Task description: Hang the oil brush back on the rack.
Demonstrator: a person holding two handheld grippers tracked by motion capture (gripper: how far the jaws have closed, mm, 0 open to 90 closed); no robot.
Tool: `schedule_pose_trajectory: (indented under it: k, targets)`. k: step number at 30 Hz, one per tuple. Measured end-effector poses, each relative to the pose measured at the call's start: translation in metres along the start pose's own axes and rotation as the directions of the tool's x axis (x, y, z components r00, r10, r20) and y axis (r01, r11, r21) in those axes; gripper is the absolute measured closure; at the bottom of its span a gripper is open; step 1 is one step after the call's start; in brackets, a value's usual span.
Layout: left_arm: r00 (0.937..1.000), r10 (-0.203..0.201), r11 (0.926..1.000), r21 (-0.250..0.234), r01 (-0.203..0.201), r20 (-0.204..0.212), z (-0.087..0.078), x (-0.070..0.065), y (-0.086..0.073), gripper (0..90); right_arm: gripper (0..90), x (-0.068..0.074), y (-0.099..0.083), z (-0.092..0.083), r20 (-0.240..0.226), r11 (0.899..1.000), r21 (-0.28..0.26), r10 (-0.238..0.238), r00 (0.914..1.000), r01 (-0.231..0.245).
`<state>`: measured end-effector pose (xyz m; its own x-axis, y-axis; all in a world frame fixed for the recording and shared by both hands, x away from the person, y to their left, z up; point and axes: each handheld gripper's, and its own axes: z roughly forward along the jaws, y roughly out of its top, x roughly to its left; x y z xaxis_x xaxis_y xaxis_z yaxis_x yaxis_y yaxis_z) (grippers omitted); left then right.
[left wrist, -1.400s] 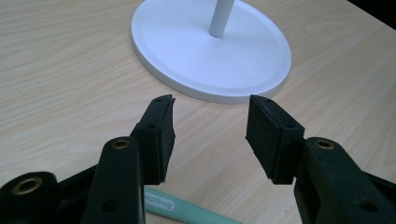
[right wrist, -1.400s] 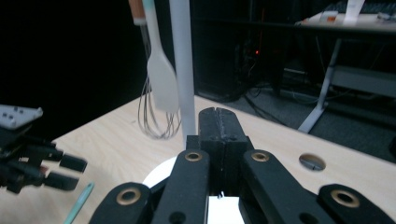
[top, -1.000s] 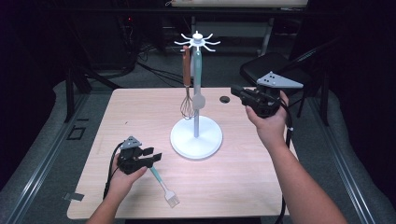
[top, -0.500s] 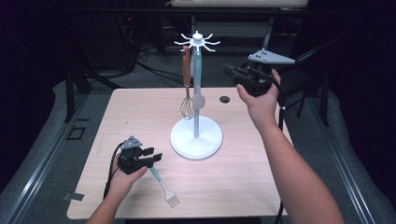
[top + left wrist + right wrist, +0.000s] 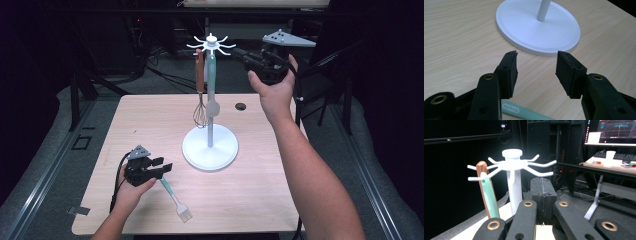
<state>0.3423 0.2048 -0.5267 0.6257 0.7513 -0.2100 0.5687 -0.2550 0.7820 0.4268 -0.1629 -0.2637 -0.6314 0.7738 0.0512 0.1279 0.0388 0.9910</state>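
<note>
A white utensil stand (image 5: 210, 147) rises from the middle of the table, with hooks (image 5: 210, 44) at its top. From the hooks hang a brown-handled whisk (image 5: 200, 95) and a teal-handled utensil (image 5: 212, 75). My right gripper (image 5: 240, 52) is raised level with the hooks, just to their right, shut and holding nothing. In the right gripper view its shut jaws point at the stand's top (image 5: 512, 162), left of which hang the two handles (image 5: 489, 197). My left gripper (image 5: 161, 167) rests open at the front left over the handle of a teal brush (image 5: 175, 197). The brush handle (image 5: 524, 112) lies beneath the open left gripper (image 5: 536, 67), not between its pads.
A small black round object (image 5: 240, 106) sits at the table's back right. A dark chair (image 5: 330, 65) stands behind the right hand. The stand's base (image 5: 537, 27) lies close ahead of the left jaws. A desk with a monitor (image 5: 614, 130) is far beyond the stand.
My right hand has risen and moved left toward the stand's hooks, jaws still shut. The left gripper and the brush have stayed put.
</note>
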Motion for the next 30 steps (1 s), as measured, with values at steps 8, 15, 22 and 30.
schedule_pose_trajectory:
  k: [8, 15, 22, 30]
  targets:
    - [1.0000, -0.001, 1.0000, 0.000, 0.001, 0.000, -0.002, 0.001, 0.001, 51.6, 90.0, -0.008, 0.009, 0.002, 0.036, 1.000, -0.005, 0.004, 0.9994, -0.004]
    - [1.0000, 0.000, 1.0000, -0.002, 0.000, -0.002, -0.001, 0.001, 0.000, 51.7, 90.0, -0.019, 0.009, 0.006, 0.064, 1.000, 0.002, 0.027, 0.9976, -0.027]
    - [0.9999, -0.010, 0.9999, -0.008, 0.010, -0.001, -0.001, 0.003, 0.000, 51.8, 90.0, -0.020, 0.009, 0.015, 0.034, 0.999, -0.005, 0.037, 0.9987, -0.037]
    - [1.0000, -0.008, 1.0000, -0.005, 0.008, -0.005, -0.001, 0.004, -0.001, 51.9, 90.0, -0.018, 0.007, 0.013, 0.022, 1.000, -0.003, 0.026, 0.9994, -0.026]
